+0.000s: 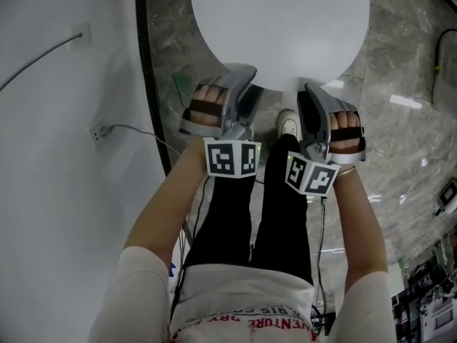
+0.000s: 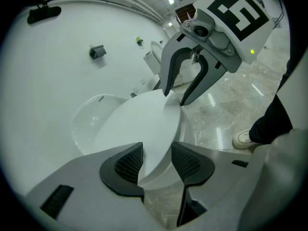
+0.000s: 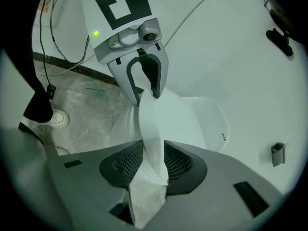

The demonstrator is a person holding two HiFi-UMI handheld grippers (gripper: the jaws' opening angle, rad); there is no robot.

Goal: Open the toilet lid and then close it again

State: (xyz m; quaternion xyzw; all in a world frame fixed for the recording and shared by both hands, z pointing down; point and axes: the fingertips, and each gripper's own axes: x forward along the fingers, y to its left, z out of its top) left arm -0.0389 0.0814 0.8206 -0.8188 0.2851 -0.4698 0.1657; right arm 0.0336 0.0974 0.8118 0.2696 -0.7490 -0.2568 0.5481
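head view with both gripper views. the toilet lid [image 1: 278,27], a plain white oval, fills the top centre, its long axis running away from the person towards the top of the picture, the narrow front rim nearest the feet and the hinge end cut off by the frame. in the gripper views the lid lies tilted, its front rim appearing lifted a little off the white toilet body [image 2: 86,124].

the left tool [image 1: 246,84] and right tool [image 1: 310,95] meet the front rim side by side, near each other. each stands wide, and each holds the rim between its ribbed pads, one pad on either face of the lid.

edges: to the left, a white wall [image 1: 57,191] ends at a dark skirting strip [image 1: 153,106] close beside the lid, so room on that side is narrow; a cable [image 1: 136,131] hangs from a socket [image 1: 96,133] there. to the right, grey marbled floor [image 1: 407,141] lies open as far as cluttered gear [image 1: 428,291] at the lower corner. beneath the rim stand black trousers [image 1: 285,213] and a white shoe [image 1: 288,123].

writing: the marker cubes [image 1: 232,158] bear black-and-white square patterns only. red print on the shirt hem [image 1: 250,313] lies upside down and is only partly legible.
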